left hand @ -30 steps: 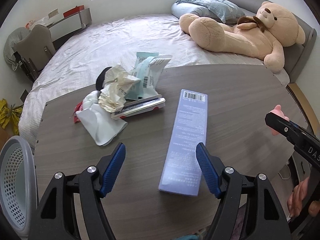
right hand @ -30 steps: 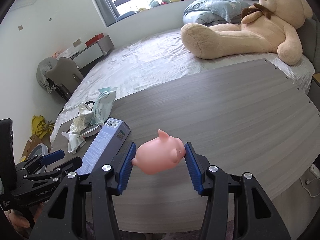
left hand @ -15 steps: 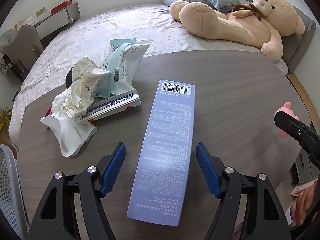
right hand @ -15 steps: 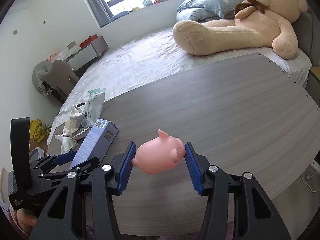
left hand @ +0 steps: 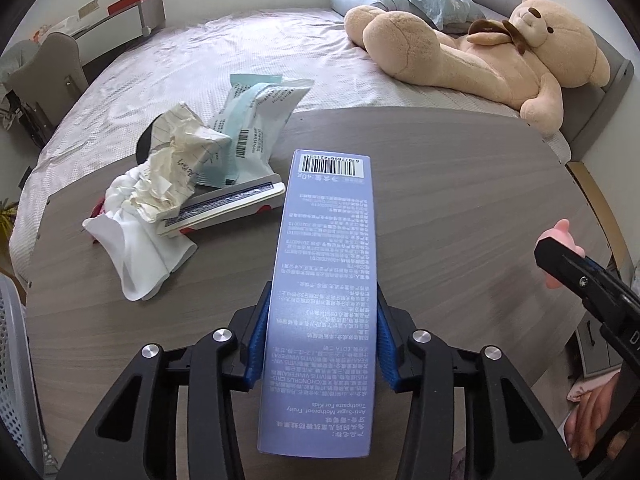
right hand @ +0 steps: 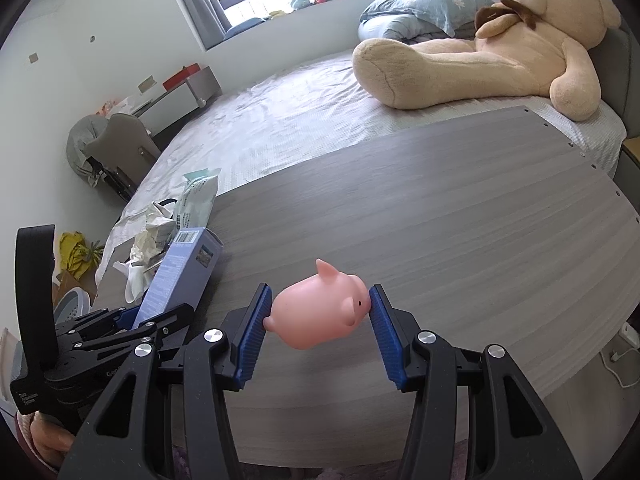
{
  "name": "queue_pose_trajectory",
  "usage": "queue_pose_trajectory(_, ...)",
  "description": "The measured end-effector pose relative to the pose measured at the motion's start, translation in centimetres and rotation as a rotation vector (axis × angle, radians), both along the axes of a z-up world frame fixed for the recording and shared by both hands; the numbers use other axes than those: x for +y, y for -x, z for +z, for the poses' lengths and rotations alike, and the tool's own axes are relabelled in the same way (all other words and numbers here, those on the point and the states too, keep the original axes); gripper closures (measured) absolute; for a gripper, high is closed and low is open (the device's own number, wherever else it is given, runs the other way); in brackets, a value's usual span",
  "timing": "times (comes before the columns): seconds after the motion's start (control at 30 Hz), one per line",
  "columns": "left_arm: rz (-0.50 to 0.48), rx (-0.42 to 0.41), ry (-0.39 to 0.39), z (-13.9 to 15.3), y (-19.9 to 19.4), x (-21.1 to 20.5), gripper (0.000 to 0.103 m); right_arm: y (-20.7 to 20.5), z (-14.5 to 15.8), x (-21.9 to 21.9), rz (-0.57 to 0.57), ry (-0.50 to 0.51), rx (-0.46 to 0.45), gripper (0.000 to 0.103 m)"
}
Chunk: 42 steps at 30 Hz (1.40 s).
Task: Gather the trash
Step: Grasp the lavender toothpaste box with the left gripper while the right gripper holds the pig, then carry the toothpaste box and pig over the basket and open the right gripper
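Left tool (left hand: pixel 318 338) just clamped onto toothpaste box (left hand: pixel 326 280), long axis pointing away; right tool (right hand: pixel 318 330) grips pig toy (right hand: pixel 320 308).

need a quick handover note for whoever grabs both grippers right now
Left gripper: jaws just closed on the long pale-blue toothpaste box, lying on the grey wood-grain table.
Right gripper: shut on the pink rubber pig toy.
Still on the table: crumpled paper, teal wipes packet, white cloth, flat card box.
White mesh basket at far left.
Nothing visibly binned yet.
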<state>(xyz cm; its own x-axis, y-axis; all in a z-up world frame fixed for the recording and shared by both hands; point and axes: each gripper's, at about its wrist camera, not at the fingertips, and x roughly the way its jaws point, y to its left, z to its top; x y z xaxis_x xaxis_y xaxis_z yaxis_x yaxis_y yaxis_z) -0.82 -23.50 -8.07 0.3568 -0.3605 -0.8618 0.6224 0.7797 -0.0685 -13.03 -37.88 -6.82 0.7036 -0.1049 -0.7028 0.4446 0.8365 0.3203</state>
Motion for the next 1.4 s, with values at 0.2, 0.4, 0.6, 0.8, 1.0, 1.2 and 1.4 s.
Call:
queue_pose_trajectory(0.2, 0.072, -0.052, 0.037, 2.4, 0.4, 3.4, 0.06, -1.2, 0.9, 2.4, 0.058, 0.02, -0.009, 0.054)
queue_pose_trajectory(0.4, 0.152, -0.081, 0.078, 4.4, 0.3, 7.9, 0.06, -3.0, 1.8, 5.7, 0.142, 0.034, -0.015, 0.054)
queue_pose_trajectory(0.6, 0.23, -0.109, 0.107, 5.6, 0.6, 12.8, 0.06, -5.3, 2.5, 9.5, 0.222, 0.056, -0.018, 0.054)
queue_pose_trajectory(0.8, 0.325, -0.129, 0.127, 6.4, 0.2, 18.1, 0.06, -7.8, 3.1, 13.5, 0.303, 0.073, -0.023, 0.054)
queue_pose_trajectory(1.0, 0.43, -0.141, 0.134, 6.5, -0.6, 23.7, 0.06, -10.2, 3.3, 17.7, 0.399, 0.089, -0.013, 0.054)
queue_pose_trajectory(1.2, 0.522, -0.145, 0.134, 6.7, -1.6, 28.4, 0.06, -12.3, 3.8, 21.6, 0.477, 0.1, -0.017, 0.054)
queue_pose_trajectory(1.4, 0.597, -0.167, 0.103, 7.0, -2.3, 32.2, 0.06, -14.3, 4.3, 25.7, 0.561, 0.107, -0.02, 0.054)
